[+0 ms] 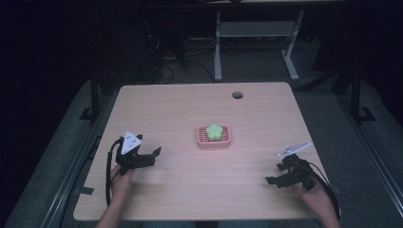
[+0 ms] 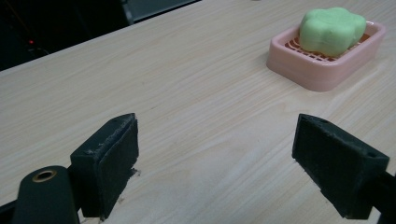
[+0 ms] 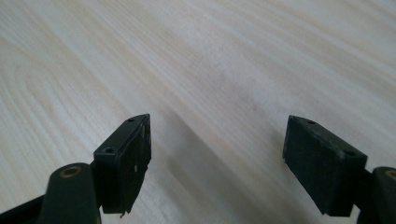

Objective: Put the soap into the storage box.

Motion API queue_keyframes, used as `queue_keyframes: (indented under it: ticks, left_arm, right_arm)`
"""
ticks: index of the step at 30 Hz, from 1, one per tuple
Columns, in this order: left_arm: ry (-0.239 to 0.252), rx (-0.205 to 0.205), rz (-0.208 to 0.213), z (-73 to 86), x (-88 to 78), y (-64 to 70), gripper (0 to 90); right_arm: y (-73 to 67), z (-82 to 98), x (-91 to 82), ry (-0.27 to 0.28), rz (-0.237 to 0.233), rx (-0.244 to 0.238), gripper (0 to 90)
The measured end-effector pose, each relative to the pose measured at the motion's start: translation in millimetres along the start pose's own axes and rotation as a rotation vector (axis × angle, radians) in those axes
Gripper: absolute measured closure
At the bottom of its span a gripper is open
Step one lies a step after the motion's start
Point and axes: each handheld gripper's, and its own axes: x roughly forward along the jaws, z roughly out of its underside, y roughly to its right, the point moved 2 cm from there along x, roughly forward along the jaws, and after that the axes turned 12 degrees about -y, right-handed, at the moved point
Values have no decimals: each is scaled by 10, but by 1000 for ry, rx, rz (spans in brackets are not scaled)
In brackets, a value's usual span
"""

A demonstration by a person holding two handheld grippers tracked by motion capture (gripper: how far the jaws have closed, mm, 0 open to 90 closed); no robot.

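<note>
A green flower-shaped soap (image 1: 214, 131) lies in a pink soap dish (image 1: 203, 142) at the middle of the light wooden table (image 1: 190, 190). My left gripper (image 1: 148, 157) rests low at the front left, open and empty, pointing towards the dish. In the left gripper view the soap (image 2: 331, 30) and dish (image 2: 322, 72) sit far off at the upper right, beyond the wide-apart jaws of the left gripper (image 2: 217, 135). My right gripper (image 1: 276, 173) is at the front right, open, with bare wood between its jaws (image 3: 217, 126). A hand holds each gripper.
A round cable hole (image 1: 237, 95) lies near the table's far edge. Behind the table stands a white desk frame (image 1: 254, 35), and cables (image 1: 164, 61) lie on the dark floor. Bare wood lies on both sides of the dish.
</note>
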Motion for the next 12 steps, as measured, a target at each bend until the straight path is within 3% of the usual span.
queue_keyframes:
  ticks: [12]
  left_arm:
    - [9, 10, -9, -14, 9, 24, 143]
  right_arm:
    - [-117, 237, -39, 58, 23, 1, 231]
